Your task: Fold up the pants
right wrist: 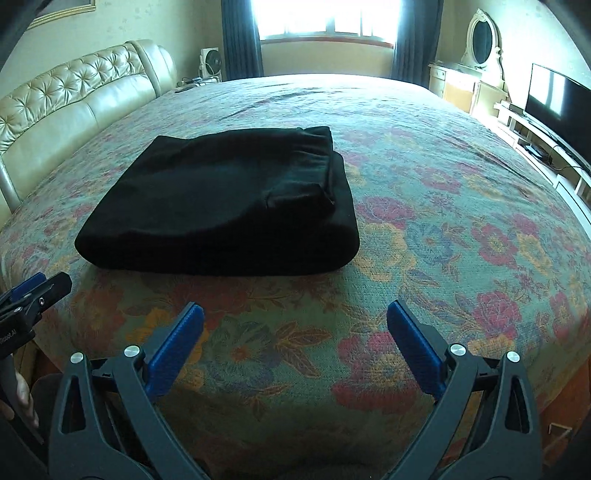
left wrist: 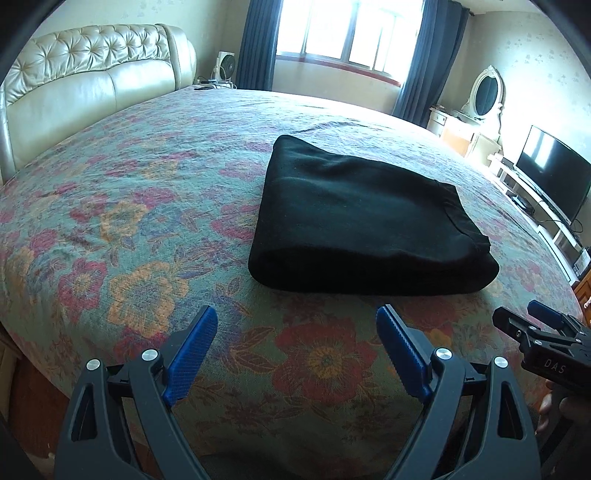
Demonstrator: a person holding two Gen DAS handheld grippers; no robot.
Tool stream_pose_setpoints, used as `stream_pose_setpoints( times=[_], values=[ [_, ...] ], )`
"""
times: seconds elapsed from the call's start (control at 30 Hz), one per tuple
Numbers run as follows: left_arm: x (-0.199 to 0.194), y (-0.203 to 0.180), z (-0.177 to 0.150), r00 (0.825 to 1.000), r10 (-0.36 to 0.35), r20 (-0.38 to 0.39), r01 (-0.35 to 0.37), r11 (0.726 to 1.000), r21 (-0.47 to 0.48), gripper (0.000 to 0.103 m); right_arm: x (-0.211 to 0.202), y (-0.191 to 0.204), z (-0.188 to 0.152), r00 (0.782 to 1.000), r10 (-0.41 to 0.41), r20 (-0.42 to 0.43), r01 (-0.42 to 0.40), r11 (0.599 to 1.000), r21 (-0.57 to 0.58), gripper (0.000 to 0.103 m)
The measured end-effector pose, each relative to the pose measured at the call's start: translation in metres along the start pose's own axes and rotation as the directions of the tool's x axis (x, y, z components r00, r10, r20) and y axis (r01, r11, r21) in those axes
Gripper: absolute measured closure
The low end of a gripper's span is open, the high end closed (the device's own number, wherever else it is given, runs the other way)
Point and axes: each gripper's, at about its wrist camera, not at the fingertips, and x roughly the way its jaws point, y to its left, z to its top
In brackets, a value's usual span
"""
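Observation:
Black pants (left wrist: 365,225) lie folded into a thick flat rectangle on the floral bedspread (left wrist: 140,229); they also show in the right wrist view (right wrist: 221,214). My left gripper (left wrist: 295,321) is open and empty, held near the bed's front edge, short of the pants. My right gripper (right wrist: 295,317) is open and empty, also short of the pants and to their right. The right gripper's tip shows at the right edge of the left wrist view (left wrist: 532,325). The left gripper's tip shows at the left edge of the right wrist view (right wrist: 37,291).
A cream tufted headboard (left wrist: 88,74) stands at the left. A window with dark curtains (left wrist: 347,33) is at the far end. A vanity with an oval mirror (left wrist: 484,92) and a TV (left wrist: 550,170) stand along the right wall.

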Motion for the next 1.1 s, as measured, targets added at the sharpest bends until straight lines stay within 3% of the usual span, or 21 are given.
stream_pose_setpoints(
  times=[0.47, 0.7, 0.9, 1.1],
  values=[
    [0.000, -0.017, 0.000, 0.999, -0.035, -0.010, 0.035, 0.999, 0.028, 0.016, 0.006, 0.007, -0.001, 1.000, 0.006, -0.025, -0.006, 1.000, -0.029, 0.003],
    [0.000, -0.027, 0.001, 1.000, -0.001, 0.008, 0.001, 0.997, 0.080, 0.016, 0.006, 0.005, -0.001, 0.999, 0.018, -0.028, -0.018, 1.000, -0.011, 0.003],
    [-0.001, -0.036, -0.002, 0.995, 0.082, 0.047, -0.088, 0.986, 0.141, 0.016, 0.005, 0.001, -0.001, 0.999, 0.025, -0.026, -0.025, 1.000, 0.000, 0.003],
    [0.001, -0.035, -0.004, 0.998, 0.064, 0.018, -0.066, 0.989, 0.134, 0.016, 0.007, -0.001, -0.001, 0.999, 0.028, -0.031, -0.028, 1.000, 0.003, 0.003]
  ],
)
